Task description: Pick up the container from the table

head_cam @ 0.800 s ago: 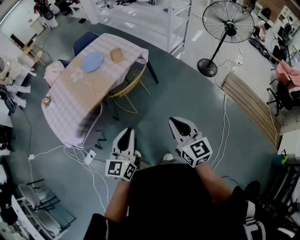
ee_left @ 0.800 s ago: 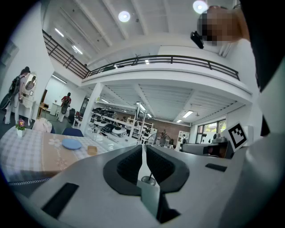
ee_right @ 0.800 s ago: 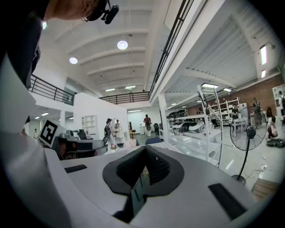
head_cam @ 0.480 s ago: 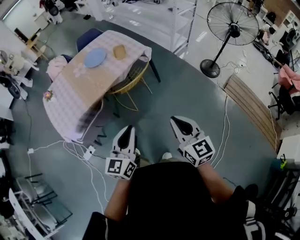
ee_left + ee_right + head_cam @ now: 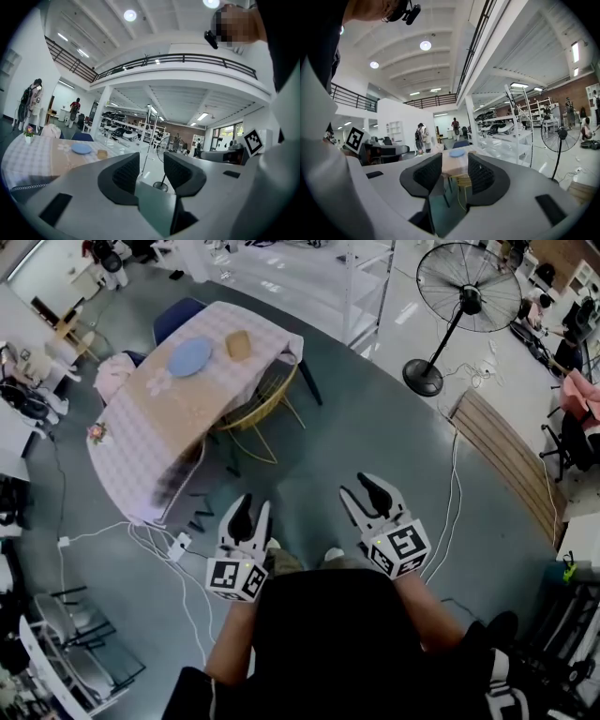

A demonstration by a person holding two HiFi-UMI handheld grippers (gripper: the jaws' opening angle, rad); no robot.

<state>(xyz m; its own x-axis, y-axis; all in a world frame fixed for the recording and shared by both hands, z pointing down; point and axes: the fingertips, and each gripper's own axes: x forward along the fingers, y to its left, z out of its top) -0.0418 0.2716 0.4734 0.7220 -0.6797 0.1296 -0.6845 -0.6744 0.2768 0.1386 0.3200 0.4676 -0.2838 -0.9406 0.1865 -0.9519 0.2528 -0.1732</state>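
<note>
A small tan container [image 5: 238, 344] sits on a table [image 5: 141, 442] with a checked cloth, next to a blue plate [image 5: 190, 356], far ahead at the upper left of the head view. My left gripper [image 5: 253, 512] and right gripper [image 5: 364, 493] are held out over the floor, well short of the table, both open and empty. In the left gripper view the container [image 5: 102, 153] and plate [image 5: 82, 148] lie left of the open gripper [image 5: 151, 161]. The right gripper [image 5: 454, 166] looks straight at the plate [image 5: 457, 153] between its jaws.
A yellow wire chair [image 5: 258, 399] is tucked under the table's near side and a blue chair [image 5: 173, 315] stands behind it. A pedestal fan [image 5: 464, 296] and a wooden pallet [image 5: 502, 456] are at the right. Cables and a power strip [image 5: 178, 547] lie on the floor at the left.
Both grippers' jaws, which were together before, now stand apart. The table has shifted only slightly in the head view.
</note>
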